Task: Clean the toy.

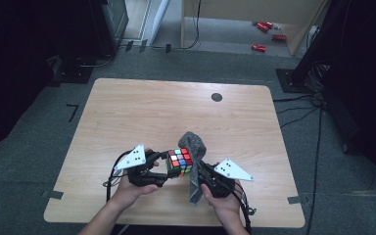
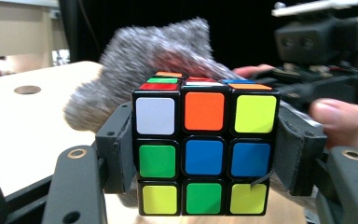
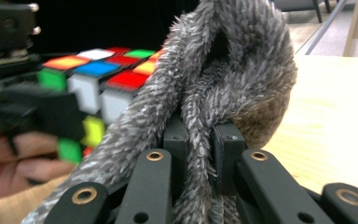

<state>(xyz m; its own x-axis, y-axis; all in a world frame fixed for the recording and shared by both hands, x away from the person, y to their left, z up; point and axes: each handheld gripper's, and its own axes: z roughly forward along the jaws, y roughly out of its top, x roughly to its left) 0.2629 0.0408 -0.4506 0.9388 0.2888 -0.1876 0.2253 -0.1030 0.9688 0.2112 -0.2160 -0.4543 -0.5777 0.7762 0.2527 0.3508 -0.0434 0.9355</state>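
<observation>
Cube [image 2: 204,151] sits clamped between the left gripper's [image 2: 205,158] fingers [image 2: 116,149], one pad on each side face, held up off the table [image 1: 127,112]. Scrambled colours; the face toward the left gripper view reads white, orange, yellow across the top row, then green, blue, blue, then yellow, green, yellow. In the high view the cube [image 1: 179,162] is just right of the left gripper [image 1: 159,169] and near the table's front edge, between the two hands.

Grey fuzzy cloth [image 3: 223,93] is pinched by the right gripper's [image 3: 199,154] fingers [image 3: 228,149], pressed nearly together on a fold of it. The cloth touches the cube's far-right side and arches up over its top corner; its tail hangs below the right gripper [image 1: 203,174] in the high view, cloth [image 1: 194,156].

No containers on the table.

Left gripper view gives the cube's full front face, the cloth [image 2: 144,60] behind it, and the other hand's fingertips beside the cube. Right gripper view gives the cloth fold between the pads close up and the cube's top face [image 3: 102,70] to the left of the cloth, partly hidden by it. High view shows the whole table, a dark round spot [image 1: 217,97] on it well beyond the cube, and red cans [image 1: 267,34] on the floor beyond the table.
</observation>
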